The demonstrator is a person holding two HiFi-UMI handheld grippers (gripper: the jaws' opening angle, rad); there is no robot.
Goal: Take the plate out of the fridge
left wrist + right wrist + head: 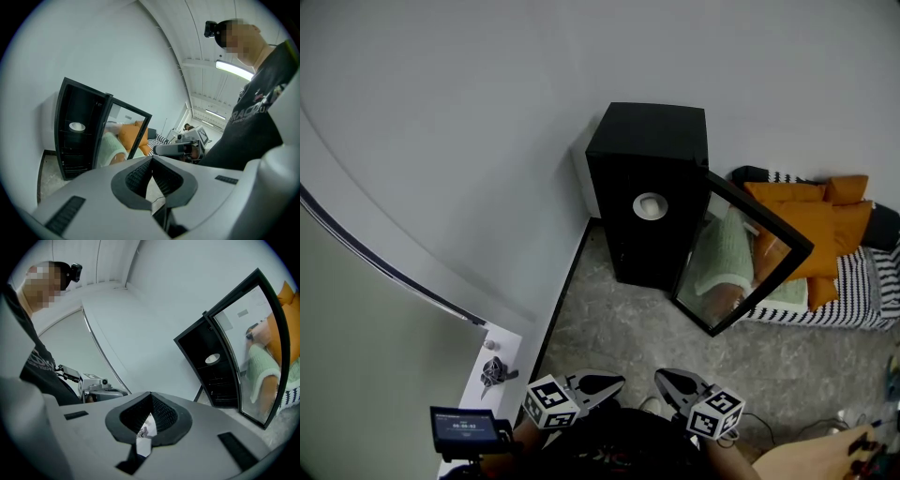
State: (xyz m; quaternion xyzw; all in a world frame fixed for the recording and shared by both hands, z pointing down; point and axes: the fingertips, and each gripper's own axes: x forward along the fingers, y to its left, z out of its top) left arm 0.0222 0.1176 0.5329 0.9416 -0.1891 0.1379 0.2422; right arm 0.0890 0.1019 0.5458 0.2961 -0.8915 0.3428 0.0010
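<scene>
Fridge [630, 178]: a small black cabinet on the floor against the wall. Its front is exposed because the glass door [750, 253] is swung wide.

Plate [650, 205]: small, white and round, lying flat on a shelf in the upper part of the fridge. Nothing touches it.

Left gripper [609, 382]: jaws together with nothing between them. It is held low, well apart from the fridge and facing its open front.

Right gripper [667, 379]: jaws likewise pressed together and empty. It sits just beside the left gripper, equally far from the fridge.

Step in hand: judged to be the approach. The fridge is already open, the plate has not been reached, and no grasp has been made.

Next move: probably to carry one gripper up to the fridge's open front and part its jaws there. The jaws would then close on the plate's near rim. The plate would need to stay level as it is drawn out, clearing the shelf above and the edge of the door.

Bedding [853, 281]: striped, with orange cushions, lying on the far side of the door from the fridge. It is no part of the task.
</scene>
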